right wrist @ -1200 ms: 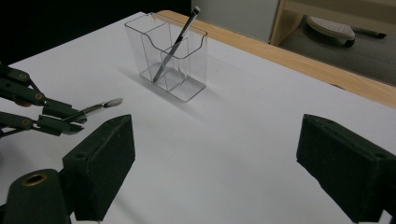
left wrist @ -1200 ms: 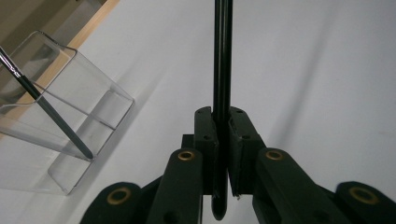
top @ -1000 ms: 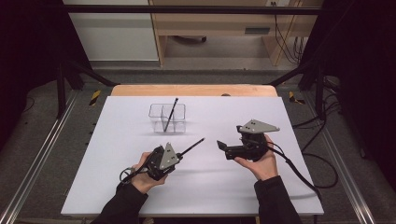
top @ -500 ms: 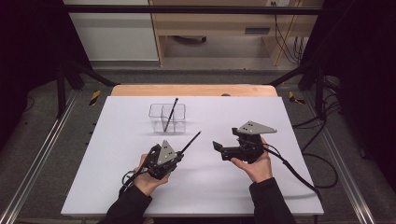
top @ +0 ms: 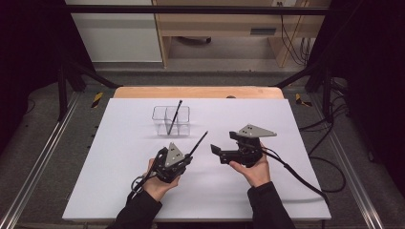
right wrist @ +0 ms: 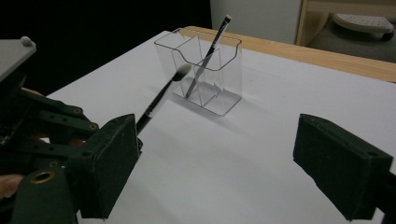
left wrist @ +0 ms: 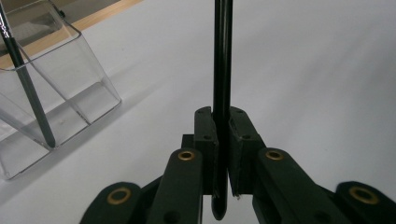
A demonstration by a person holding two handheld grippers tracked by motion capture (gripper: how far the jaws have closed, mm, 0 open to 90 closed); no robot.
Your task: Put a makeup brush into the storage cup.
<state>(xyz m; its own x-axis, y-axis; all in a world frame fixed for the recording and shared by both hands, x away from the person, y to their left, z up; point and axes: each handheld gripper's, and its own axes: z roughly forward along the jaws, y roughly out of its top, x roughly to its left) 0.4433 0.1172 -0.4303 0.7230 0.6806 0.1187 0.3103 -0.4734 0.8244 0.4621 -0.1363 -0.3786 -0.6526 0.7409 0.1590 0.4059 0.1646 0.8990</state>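
A clear plastic organizer [top: 171,120] with several compartments stands at the far middle of the white sheet. One black brush [top: 175,116] leans in it. My left gripper [top: 187,157] is shut on a second black makeup brush [top: 199,142], whose tip points up and away, to the right of the organizer. In the left gripper view the jaws [left wrist: 222,121] clamp that brush's handle [left wrist: 222,56], and the organizer [left wrist: 70,60] is at the left. My right gripper [top: 223,143] stands open to the right, with nothing between its jaws [right wrist: 229,163]. It faces the organizer [right wrist: 219,70] and the held brush [right wrist: 161,98].
A white sheet [top: 119,181] covers the table, with a wooden edge [top: 200,92] at the far side. A black cable [top: 305,179] trails from the right gripper across the sheet's right part. Metal rails run along both sides of the table.
My right gripper has drifted a little left, toward the left one. The left gripper has turned slightly, so the brush tip points farther away.
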